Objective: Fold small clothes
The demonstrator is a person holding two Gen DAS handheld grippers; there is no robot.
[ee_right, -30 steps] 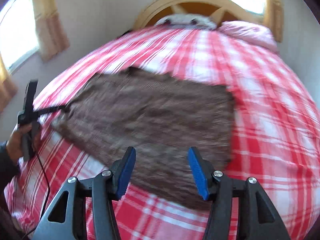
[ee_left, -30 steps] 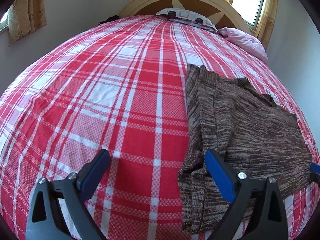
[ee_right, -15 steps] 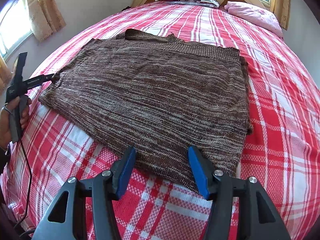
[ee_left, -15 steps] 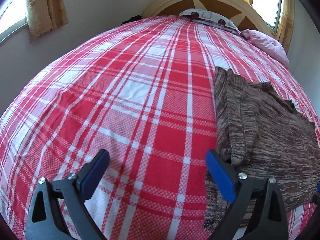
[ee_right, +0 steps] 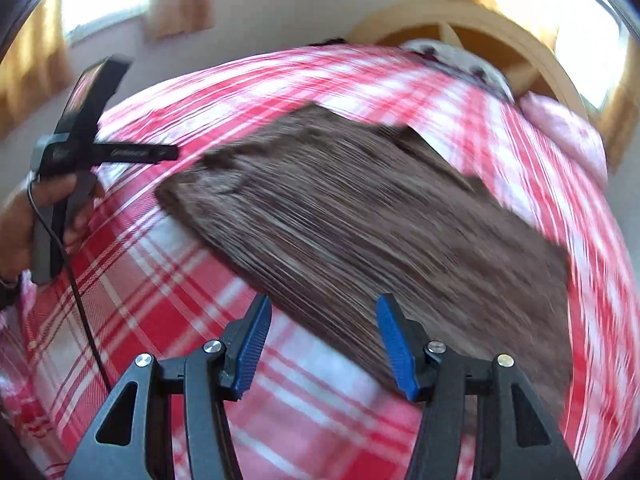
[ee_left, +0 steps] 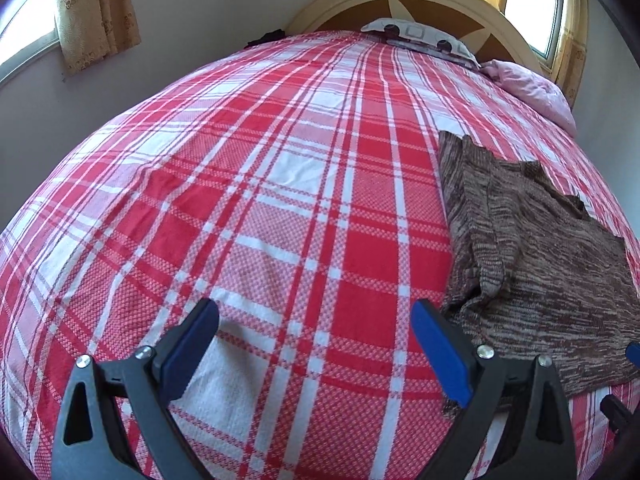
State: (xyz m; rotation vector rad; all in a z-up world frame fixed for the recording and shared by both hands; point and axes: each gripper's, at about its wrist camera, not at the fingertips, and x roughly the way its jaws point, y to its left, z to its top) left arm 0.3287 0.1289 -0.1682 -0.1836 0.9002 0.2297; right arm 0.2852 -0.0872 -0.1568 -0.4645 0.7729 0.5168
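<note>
The left tool [ee_left: 316, 344] stands wide apart with nothing between its blue pads – only the red and white checked bedspread [ee_left: 248, 208] shows in the gap. Its right-hand pad sits just beside the near left corner of the brown knitted sweater [ee_left: 532, 272], though whether it touches the cloth cannot be told from this view. That corner of the sweater is rumpled, with a loose fold running along its left edge.

The right tool [ee_right: 324, 344] is about half open and holds nothing; its pads hang over the near edge of the sweater [ee_right: 360, 216], where the brown knit meets the bedspread [ee_right: 152, 288]. This picture is smeared by motion, so the finer lie of the cloth is probably not to be trusted here.

The sweater lies spread flat on the right half of the bed, nearer the foot than the head, its neckline towards the headboard [ee_left: 408, 4]. Seen from the right wrist, the left tool [ee_right: 120, 152] is gripped in a person's hand [ee_right: 24, 224] by the bed's left edge, with a thin black cable [ee_right: 80, 312] trailing down from it.

At the head of the bed lie a patterned pillow [ee_left: 420, 36] and, in the right corner, a pink pillow [ee_left: 532, 88] – both well apart from the sweater. Curtains [ee_left: 96, 12] hang at the windows.
</note>
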